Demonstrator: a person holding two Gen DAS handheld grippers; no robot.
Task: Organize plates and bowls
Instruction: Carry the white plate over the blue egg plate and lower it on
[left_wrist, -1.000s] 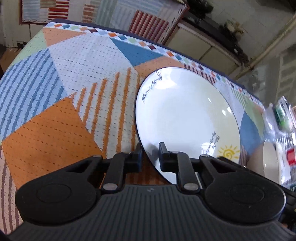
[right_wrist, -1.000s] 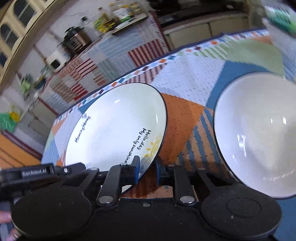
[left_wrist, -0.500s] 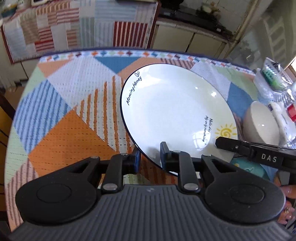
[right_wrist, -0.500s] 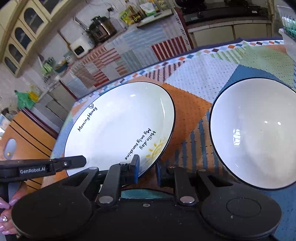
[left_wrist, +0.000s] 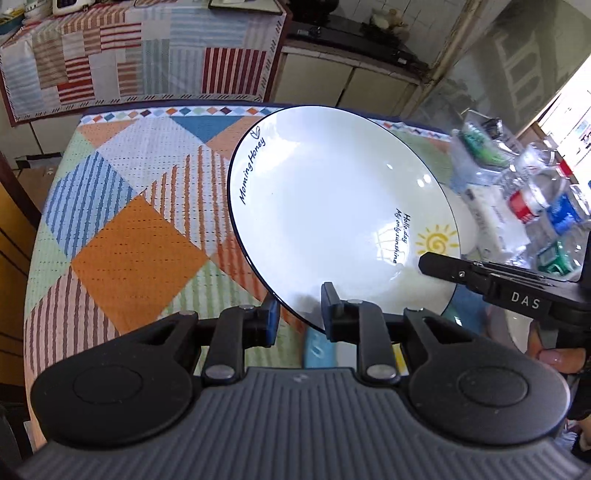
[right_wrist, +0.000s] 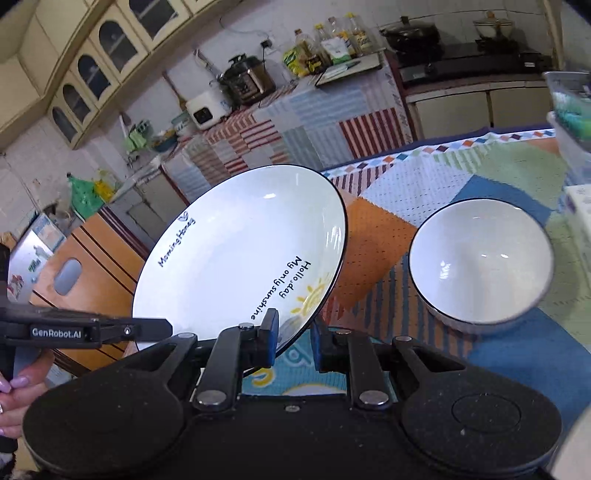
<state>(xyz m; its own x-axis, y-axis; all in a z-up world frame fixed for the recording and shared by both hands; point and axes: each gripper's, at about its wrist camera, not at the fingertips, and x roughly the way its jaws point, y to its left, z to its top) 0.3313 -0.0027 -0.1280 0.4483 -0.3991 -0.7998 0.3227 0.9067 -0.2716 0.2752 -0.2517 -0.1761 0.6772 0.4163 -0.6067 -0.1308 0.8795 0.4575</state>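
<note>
A large white plate (left_wrist: 332, 214) with a dark rim, a yellow sun and the words "Morning Honey" is held tilted above the patchwork tablecloth. My left gripper (left_wrist: 299, 314) is shut on its near rim. My right gripper (right_wrist: 293, 332) is shut on the rim at the sun side of the same plate (right_wrist: 236, 258). The right gripper also shows in the left wrist view (left_wrist: 480, 277), and the left gripper in the right wrist view (right_wrist: 110, 330). A white bowl (right_wrist: 480, 262) with a dark rim stands upright on the cloth, to the right of the plate.
The patchwork tablecloth (left_wrist: 129, 221) covers the table. Plastic bottles and packets (left_wrist: 535, 206) crowd the table's right side. A clear container (right_wrist: 572, 107) sits at the far right. A counter with a striped cloth (left_wrist: 147, 62) stands behind the table. A wooden chair (right_wrist: 85, 258) is at the left.
Both grippers have lifted the plate higher off the cloth and tilted it. The bowl now looks smaller and farther away in the right wrist view.
</note>
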